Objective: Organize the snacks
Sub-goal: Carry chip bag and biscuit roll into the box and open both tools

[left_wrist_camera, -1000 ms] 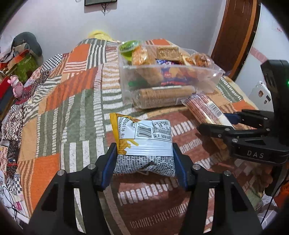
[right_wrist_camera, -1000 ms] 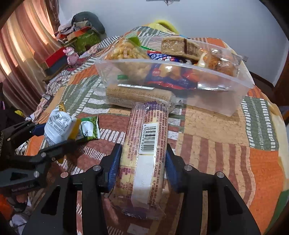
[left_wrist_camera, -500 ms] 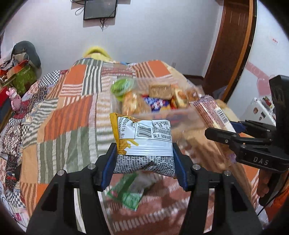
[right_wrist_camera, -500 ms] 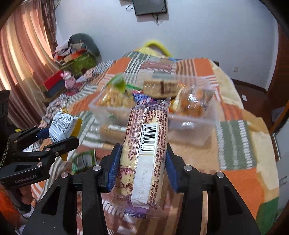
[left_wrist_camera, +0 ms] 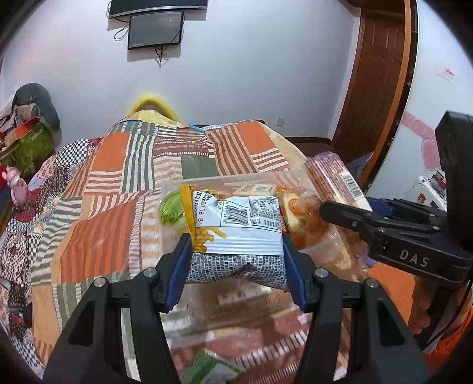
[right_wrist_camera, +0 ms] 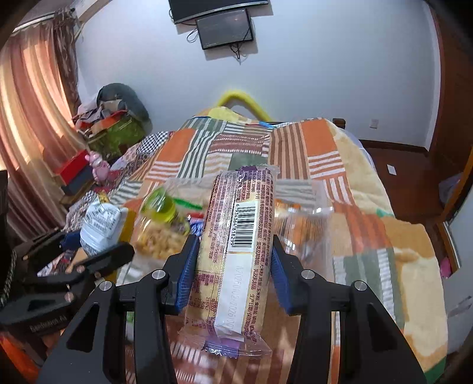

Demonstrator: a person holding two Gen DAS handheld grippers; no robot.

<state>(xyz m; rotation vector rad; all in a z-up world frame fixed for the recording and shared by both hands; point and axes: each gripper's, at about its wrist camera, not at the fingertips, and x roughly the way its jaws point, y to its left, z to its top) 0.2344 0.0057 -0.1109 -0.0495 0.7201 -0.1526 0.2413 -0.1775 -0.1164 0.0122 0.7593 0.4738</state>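
Observation:
My left gripper (left_wrist_camera: 236, 260) is shut on a white and yellow chip bag (left_wrist_camera: 236, 227) and holds it in the air above the bed. My right gripper (right_wrist_camera: 233, 271) is shut on a long biscuit pack (right_wrist_camera: 236, 251) with a barcode, also raised. A clear plastic bin (left_wrist_camera: 177, 189) full of snacks sits on the patchwork bedspread beyond both grippers; it shows in the right wrist view too (right_wrist_camera: 307, 224). The right gripper (left_wrist_camera: 366, 215) with its pack shows at the right of the left wrist view. The left gripper (right_wrist_camera: 91, 236) with its bag shows at the left of the right wrist view.
A green snack packet (left_wrist_camera: 207, 369) lies on the bedspread (left_wrist_camera: 112, 183) below the left gripper. Clutter and a pink toy (right_wrist_camera: 99, 168) sit left of the bed. A wooden door (left_wrist_camera: 375, 82) stands at the right. A screen (right_wrist_camera: 226, 28) hangs on the far wall.
Both grippers have lifted their snacks off the bedspread and risen. The bin now lies lower and farther in view, and a green packet under the chip bag is uncovered.

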